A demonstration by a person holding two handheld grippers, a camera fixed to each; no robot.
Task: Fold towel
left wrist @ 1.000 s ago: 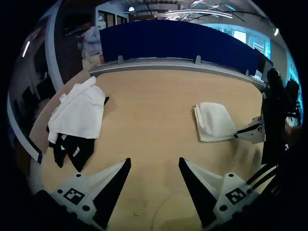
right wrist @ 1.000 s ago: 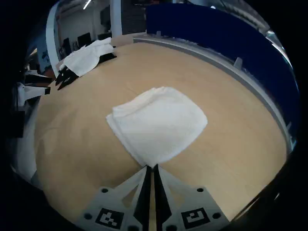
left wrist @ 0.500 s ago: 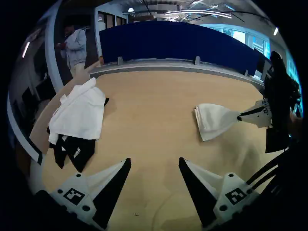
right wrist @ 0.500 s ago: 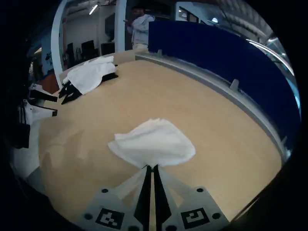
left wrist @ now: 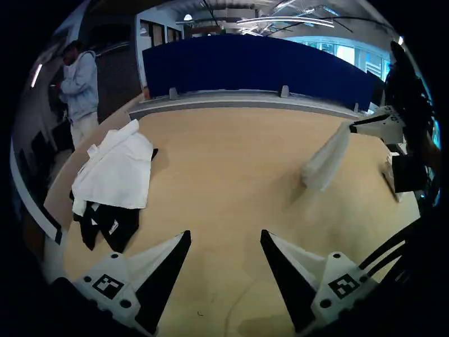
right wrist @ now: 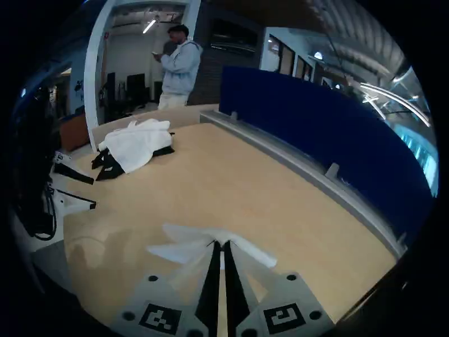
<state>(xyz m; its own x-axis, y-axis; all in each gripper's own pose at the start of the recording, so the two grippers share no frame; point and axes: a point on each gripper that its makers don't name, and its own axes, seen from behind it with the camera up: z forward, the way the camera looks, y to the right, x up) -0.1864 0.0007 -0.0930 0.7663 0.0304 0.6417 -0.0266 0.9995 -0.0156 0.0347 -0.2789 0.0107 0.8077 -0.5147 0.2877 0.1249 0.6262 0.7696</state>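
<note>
Fingers of the left gripper (left wrist: 224, 233) stand spread wide over the bare, light-wood table (left wrist: 224, 168), holding nothing, in the left gripper view. Beyond them, toward that view's right, the right gripper (left wrist: 353, 126) holds a white towel (left wrist: 326, 159) by one end above the table. The cloth hangs down at a slant in a narrow, blurred bundle and casts a shadow on the wood beneath. Whether its lower end touches the surface cannot be told.

In the right gripper view, that gripper's own fingers are pressed together on the towel's edge, pinching it. Folds of white cloth spill out to either side of the tips, just above the table.

Farther off, near the table's left edge in the left gripper view, a pile of white cloth (left wrist: 115, 168) lies on top of dark garments (left wrist: 106, 224), well apart from the towel. A grey rail (left wrist: 224, 98) runs along the back edge of the table, and a dark blue partition (left wrist: 252, 62) stands just behind it.

A person (left wrist: 78, 92) in a light hooded top stands beyond the table's corner, on the side where the pile lies, with hands raised to the chest. Strip lights (left wrist: 280, 19) hang from the ceiling above the partition.
</note>
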